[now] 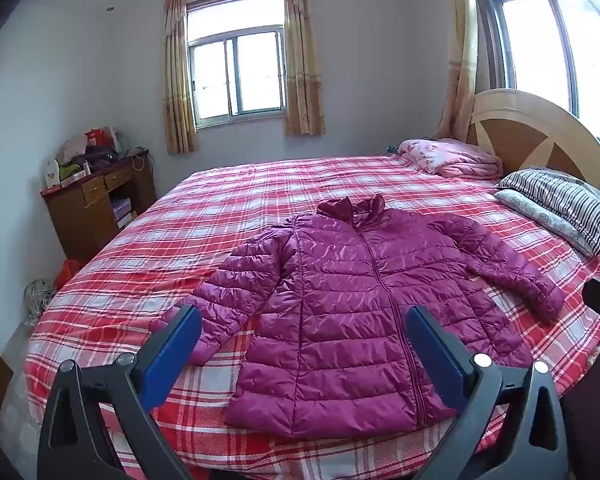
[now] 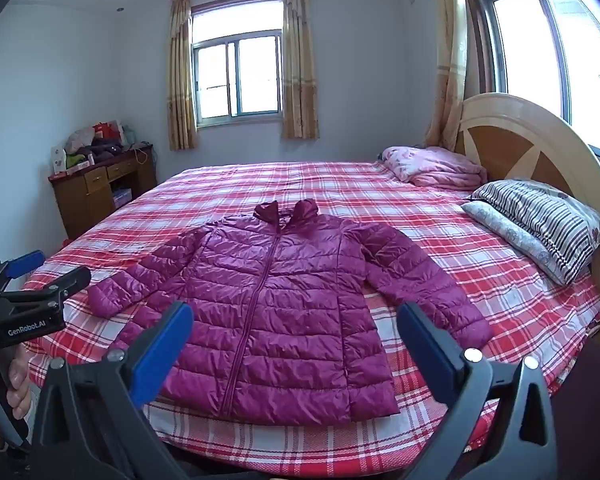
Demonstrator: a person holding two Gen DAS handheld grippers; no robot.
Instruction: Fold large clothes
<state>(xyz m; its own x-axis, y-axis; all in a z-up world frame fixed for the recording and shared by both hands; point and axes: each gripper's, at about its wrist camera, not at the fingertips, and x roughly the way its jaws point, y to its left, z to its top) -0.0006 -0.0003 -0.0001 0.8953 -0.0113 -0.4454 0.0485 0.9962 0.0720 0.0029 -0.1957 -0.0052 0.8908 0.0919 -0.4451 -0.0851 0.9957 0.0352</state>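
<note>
While both the left gripper (image 1: 302, 330) and right gripper (image 2: 296, 328) hover with jaws spread wide and holding nothing, a shiny magenta quilted puffer jacket (image 2: 276, 300) lies flat, zipped, sleeves angled outward, on the red plaid bed (image 2: 380, 188).

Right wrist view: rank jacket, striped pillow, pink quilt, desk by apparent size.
1. jacket
2. striped pillow
3-4. pink quilt and desk look alike; both sit far back, so unranked.
</note>
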